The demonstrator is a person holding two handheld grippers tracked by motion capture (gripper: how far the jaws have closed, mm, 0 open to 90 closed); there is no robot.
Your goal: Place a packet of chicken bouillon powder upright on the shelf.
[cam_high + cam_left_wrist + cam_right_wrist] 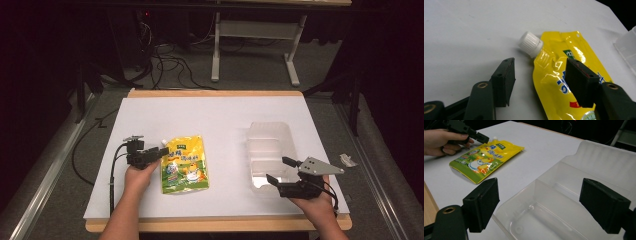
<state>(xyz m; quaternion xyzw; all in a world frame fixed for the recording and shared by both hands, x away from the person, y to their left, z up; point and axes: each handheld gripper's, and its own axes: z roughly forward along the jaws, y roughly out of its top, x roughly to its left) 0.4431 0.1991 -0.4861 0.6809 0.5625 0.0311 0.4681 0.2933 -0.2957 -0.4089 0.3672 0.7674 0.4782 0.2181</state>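
A yellow and green spouted pouch with a white screw cap lies flat on the white table, left of centre. My left gripper is open at the pouch's upper left corner. In the left gripper view its jaws straddle the spout end of the pouch, just above it, with nothing clamped between them. A clear plastic container stands empty at the right. My right gripper is open at its near end, and its jaws spread on either side of the near wall of the container.
The white table top has a wooden edge along the front. Cables and a metal table frame are on the dark floor behind. A small white scrap lies off the table's right side.
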